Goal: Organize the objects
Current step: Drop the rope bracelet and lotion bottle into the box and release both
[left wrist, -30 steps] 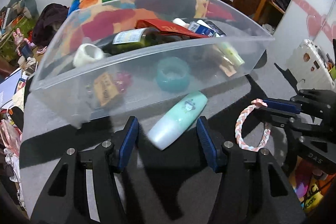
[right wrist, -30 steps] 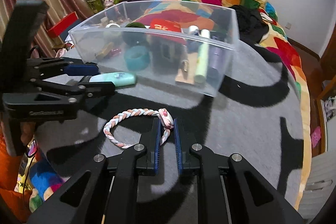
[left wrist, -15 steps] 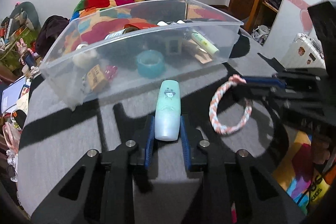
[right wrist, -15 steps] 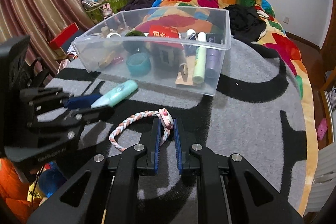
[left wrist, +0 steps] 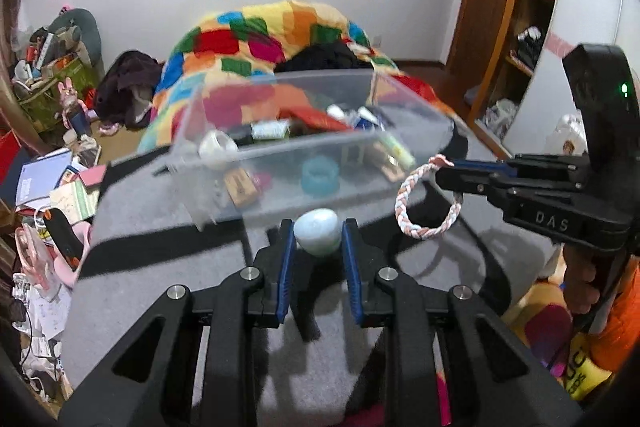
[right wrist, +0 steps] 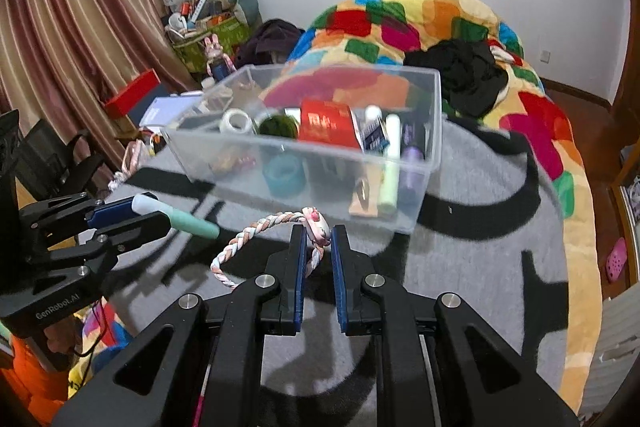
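Blue-padded, the left gripper (left wrist: 318, 245) clamps a mint-green tube (left wrist: 318, 235) seen end-on, lifted above the grey-and-black blanket (left wrist: 160, 239). The right gripper (right wrist: 319, 241) pinches a braided pink-and-white bracelet (right wrist: 256, 233) at its knot, the loop hanging to its left, clear of the blanket. Just beyond both stands the clear plastic bin (right wrist: 424, 163), on the blanket. Inside lie a teal tape roll (right wrist: 283, 175), a white tape roll (right wrist: 236, 121), a red box (right wrist: 326, 125) and a pale green tube (right wrist: 390, 167). A patchwork quilt (right wrist: 420, 23) rises behind.
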A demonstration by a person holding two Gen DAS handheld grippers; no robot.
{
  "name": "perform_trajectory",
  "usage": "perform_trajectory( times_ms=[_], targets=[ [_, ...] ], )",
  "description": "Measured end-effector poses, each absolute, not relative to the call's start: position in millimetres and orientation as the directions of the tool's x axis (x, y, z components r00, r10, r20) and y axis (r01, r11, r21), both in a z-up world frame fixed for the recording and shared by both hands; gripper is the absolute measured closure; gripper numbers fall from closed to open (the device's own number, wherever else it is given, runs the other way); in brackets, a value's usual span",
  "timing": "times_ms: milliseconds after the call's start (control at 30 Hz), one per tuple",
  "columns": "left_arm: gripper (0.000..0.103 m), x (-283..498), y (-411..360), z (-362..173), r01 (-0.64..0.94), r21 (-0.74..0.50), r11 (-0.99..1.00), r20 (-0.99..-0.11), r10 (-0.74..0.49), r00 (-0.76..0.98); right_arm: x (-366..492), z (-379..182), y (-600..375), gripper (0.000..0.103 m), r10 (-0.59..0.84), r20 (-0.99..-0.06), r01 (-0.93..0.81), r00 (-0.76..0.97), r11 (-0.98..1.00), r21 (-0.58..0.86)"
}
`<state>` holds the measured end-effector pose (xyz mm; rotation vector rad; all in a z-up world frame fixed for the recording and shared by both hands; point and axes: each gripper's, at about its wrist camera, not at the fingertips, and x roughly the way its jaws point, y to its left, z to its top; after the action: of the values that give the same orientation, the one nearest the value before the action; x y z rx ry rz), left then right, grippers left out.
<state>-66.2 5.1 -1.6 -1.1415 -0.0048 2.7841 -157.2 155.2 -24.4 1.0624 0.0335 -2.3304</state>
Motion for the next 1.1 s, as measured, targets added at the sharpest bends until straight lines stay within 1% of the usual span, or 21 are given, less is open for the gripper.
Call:
perform_trajectory(
  times_ms=[200,367,500,667,833,967,1100],
  targets=[
    [0.081,-74.4,-5.4,23.5,-0.091,-0.063,-0.994,-0.646,0.11,-0.755,-166.4,-0.7,153.3,0.092,-0.508,-0.651,0.509,-0.564,-0.835,0.21],
    [0.081,-84.0,-13.1,34.0,-0.071,-0.064,-0.995,-0.63,0.095,-0.771,-178.0,17.1,147.4,0.092,-0.508,-0.614,0.507,-0.604,-0.839,0.196],
    [0.081,-97.6,-19.4,38.5,-0.048,-0.063,-0.997,-0.624,0.077,-0.778,-193.9,22.9,140.1,0.092,-0.494,-0.607,0.493,-0.622,-0.85,0.186],
    [0.081,-122.3,-27.6,37.2,-0.018,-0.081,-0.997,-0.629,0.065,-0.775,-218.7,11.4,128.6,0.092,-0.46,-0.643,0.461,-0.613,-0.869,0.182],
    [0.081,-153.4,-35.9,20.3,0.002,-0.11,-0.994,-0.67,0.072,-0.738,-236.3,-9.6,122.2,0.092,-0.443,-0.693,0.444,-0.569,-0.875,0.194],
    [0.081,-168.0,-44.6,-2.6,0.016,-0.176,-0.984,-0.728,0.119,-0.675,-238.0,-22.6,114.8,0.091,-0.433,-0.73,0.475,-0.529,-0.864,0.168],
    [0.081,-163.0,-44.6,-8.8,0.016,-0.186,-0.982,-0.732,0.128,-0.669,-232.6,-23.1,114.5,0.091,-0.435,-0.734,0.507,-0.521,-0.85,0.144]
  ],
)
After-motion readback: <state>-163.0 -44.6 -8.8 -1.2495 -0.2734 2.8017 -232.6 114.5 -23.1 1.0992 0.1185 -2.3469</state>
